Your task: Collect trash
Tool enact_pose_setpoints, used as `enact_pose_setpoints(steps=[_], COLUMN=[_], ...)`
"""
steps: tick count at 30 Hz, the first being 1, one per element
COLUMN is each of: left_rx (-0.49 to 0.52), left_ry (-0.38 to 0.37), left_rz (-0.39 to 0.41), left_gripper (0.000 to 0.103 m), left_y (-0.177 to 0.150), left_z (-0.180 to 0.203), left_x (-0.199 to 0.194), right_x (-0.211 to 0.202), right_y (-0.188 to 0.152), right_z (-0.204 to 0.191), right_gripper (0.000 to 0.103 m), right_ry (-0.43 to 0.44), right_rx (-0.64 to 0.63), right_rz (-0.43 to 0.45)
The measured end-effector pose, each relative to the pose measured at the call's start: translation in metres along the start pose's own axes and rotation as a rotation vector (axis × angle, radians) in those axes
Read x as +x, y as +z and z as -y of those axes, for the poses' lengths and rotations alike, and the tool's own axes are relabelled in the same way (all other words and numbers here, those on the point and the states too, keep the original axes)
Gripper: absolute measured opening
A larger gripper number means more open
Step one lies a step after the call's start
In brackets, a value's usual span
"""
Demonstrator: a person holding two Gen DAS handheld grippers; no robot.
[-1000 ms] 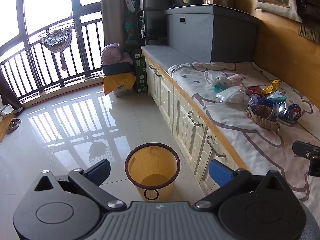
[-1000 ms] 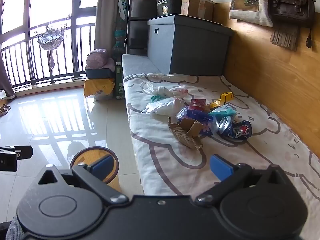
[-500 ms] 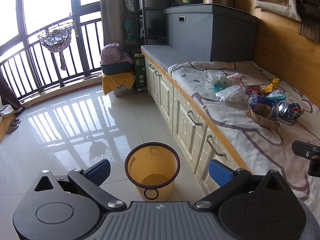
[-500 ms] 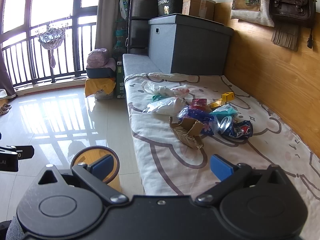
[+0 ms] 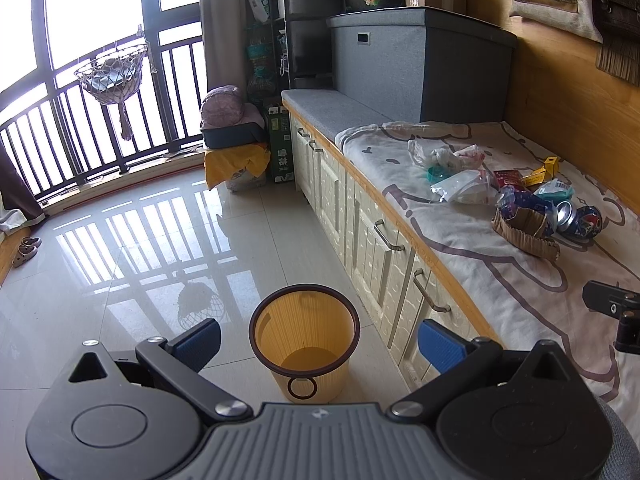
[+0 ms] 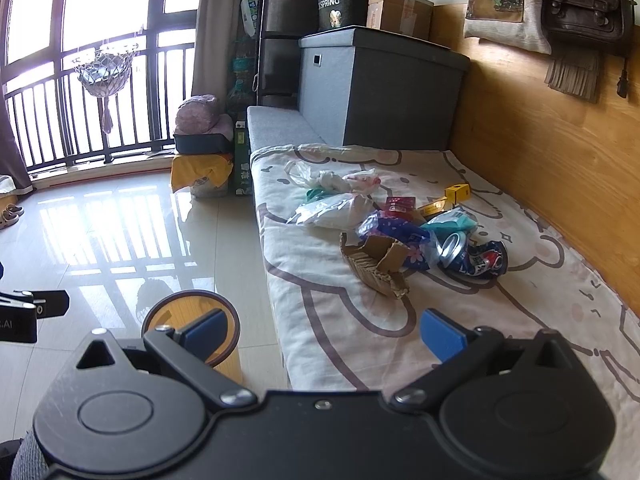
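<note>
Trash heap on the bed (image 6: 460, 320), toward the wood wall (image 6: 540, 152): torn cardboard (image 6: 376, 262) nearest the camera, touching a blue wrapper (image 6: 394, 230); a crushed can (image 6: 474, 254) just beside the wrapper on its right; a teal packet (image 6: 454, 220), a red pack (image 6: 400, 203) and a yellow box (image 6: 457, 192) behind; a clear bag (image 6: 332, 212) and crumpled white plastic (image 6: 332, 178) at the far side of the heap. In the left wrist view the same heap lies at right, with cardboard (image 5: 524, 232), can (image 5: 580, 220) and clear bag (image 5: 464, 188) on the printed sheet over the bed (image 5: 500, 280). Bin (image 5: 304, 340), yellow with a dark rim, upright on the tiled floor (image 5: 140, 240) beside the drawer fronts (image 5: 380, 248) under the bed, nothing visible inside; in the right wrist view the bin (image 6: 192, 312) is partly hidden behind a blue finger pad. Left claw (image 5: 318, 340) spread wide, holding nothing, hovering with the bin between its pads. Right claw (image 6: 324, 332) likewise spread and holding nothing, above the near bed edge, well apart from the heap. Background: grey storage box (image 6: 380, 88) at the bed's far end, balcony railing (image 5: 80, 132) with a hanging basket (image 5: 112, 76)
</note>
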State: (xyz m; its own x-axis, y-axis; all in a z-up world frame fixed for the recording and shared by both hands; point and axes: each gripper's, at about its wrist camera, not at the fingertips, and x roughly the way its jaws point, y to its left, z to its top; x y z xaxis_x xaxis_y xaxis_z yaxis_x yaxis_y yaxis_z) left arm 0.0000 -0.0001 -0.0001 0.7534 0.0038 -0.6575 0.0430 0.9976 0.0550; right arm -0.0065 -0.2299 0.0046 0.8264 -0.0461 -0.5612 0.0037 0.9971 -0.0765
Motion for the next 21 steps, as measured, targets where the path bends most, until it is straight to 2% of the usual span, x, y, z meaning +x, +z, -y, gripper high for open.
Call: enact_pose_setpoints(steps=[21], left_rx=[0.000], left_ry=[0.000], left_rz=[-0.001], left_gripper=[0.103], left_y=[0.0001], left_z=[0.0000], left_x=[0.0001], right_x=[0.0023], right_y=[-0.0007], right_z=[-0.0017], right_gripper=[0.103], right_ry=[0.000], right_rx=[-0.001], right_rz=[-0.004])
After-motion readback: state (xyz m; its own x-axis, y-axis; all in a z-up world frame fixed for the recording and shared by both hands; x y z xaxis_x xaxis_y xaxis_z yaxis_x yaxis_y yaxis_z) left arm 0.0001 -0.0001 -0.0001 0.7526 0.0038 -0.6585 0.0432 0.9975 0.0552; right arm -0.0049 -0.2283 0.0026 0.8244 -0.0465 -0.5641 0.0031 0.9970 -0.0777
